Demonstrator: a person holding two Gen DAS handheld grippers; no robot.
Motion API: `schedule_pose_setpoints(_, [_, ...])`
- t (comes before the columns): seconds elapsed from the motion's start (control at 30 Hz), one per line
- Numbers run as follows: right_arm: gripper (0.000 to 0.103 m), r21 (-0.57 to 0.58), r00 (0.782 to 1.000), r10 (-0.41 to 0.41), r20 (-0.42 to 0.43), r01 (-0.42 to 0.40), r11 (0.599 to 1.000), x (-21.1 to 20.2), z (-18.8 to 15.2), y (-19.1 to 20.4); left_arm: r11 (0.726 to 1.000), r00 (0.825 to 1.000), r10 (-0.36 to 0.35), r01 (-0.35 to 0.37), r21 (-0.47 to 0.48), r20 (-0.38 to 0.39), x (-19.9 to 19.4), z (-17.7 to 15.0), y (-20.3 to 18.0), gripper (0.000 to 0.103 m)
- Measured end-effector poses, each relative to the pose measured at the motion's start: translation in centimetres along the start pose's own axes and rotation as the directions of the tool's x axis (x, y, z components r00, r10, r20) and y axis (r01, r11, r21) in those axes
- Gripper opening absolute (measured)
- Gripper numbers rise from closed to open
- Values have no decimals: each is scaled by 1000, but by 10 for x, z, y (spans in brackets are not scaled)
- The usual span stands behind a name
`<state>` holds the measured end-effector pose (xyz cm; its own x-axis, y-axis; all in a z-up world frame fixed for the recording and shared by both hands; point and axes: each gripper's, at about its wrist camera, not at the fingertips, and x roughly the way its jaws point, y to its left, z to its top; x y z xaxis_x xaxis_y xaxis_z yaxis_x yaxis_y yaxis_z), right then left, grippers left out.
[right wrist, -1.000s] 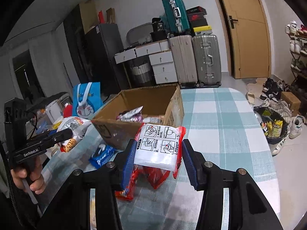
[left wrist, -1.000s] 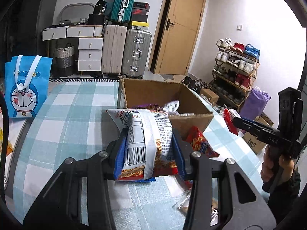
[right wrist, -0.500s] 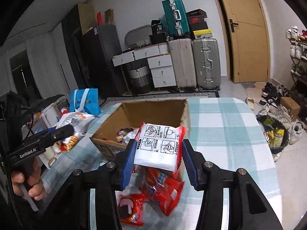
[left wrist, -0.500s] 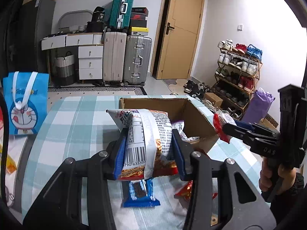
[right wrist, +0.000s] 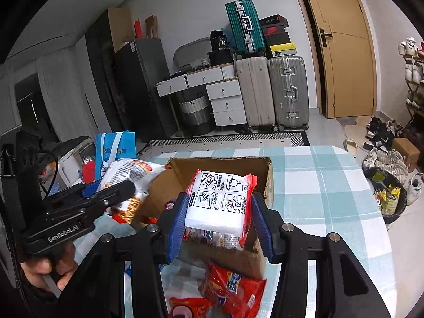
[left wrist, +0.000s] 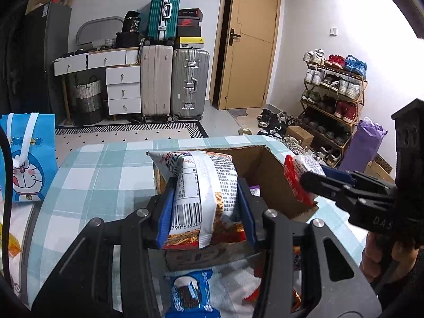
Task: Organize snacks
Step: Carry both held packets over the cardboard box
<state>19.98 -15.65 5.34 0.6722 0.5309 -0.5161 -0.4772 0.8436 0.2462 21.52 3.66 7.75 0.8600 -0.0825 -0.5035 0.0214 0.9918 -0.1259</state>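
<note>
My left gripper (left wrist: pixel 205 212) is shut on a white and orange snack bag (left wrist: pixel 201 185) with a barcode, held over the near left edge of the open cardboard box (left wrist: pixel 275 175). My right gripper (right wrist: pixel 220 220) is shut on a white and red snack packet (right wrist: pixel 220 198), held above the box (right wrist: pixel 220 167). The right gripper (left wrist: pixel 315 179) shows at the right of the left wrist view with the packet's red end (left wrist: pixel 296 167) at the box's right wall. In the right wrist view the left gripper (right wrist: pixel 116 189) holds its bag (right wrist: pixel 132 172) at the box's left side.
The box stands on a table with a teal checked cloth (right wrist: pixel 323 185). A blue snack pack (left wrist: pixel 189 291) and red packets (right wrist: pixel 235 288) lie near the front edge. A blue cartoon bag (left wrist: pixel 23 156) stands at the left. Suitcases, drawers and a shoe rack stand behind.
Both grippers have moved forward and a little up with their packets, from short of the box to over it. More loose snacks now show beneath them.
</note>
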Motion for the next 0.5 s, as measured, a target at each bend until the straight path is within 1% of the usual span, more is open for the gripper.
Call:
schedule_pose_setpoints(0.17, [48, 13, 1000, 8, -14, -7, 1000, 14, 1, -3, 1000, 1000, 20, -20, 20, -12, 26, 7, -7, 41])
schedule_pose_setpoints(0.27, [48, 19, 1000, 3, -28, -3, 1000, 23, 1, -6, 1000, 1000, 13, -13, 20, -19, 38, 7, -8, 41])
schedule_pose_setpoints(0.5, [48, 30, 999, 1, -37, 0, 1000, 35, 0, -12, 999, 999, 31, -30, 25, -39, 67, 16, -10, 41])
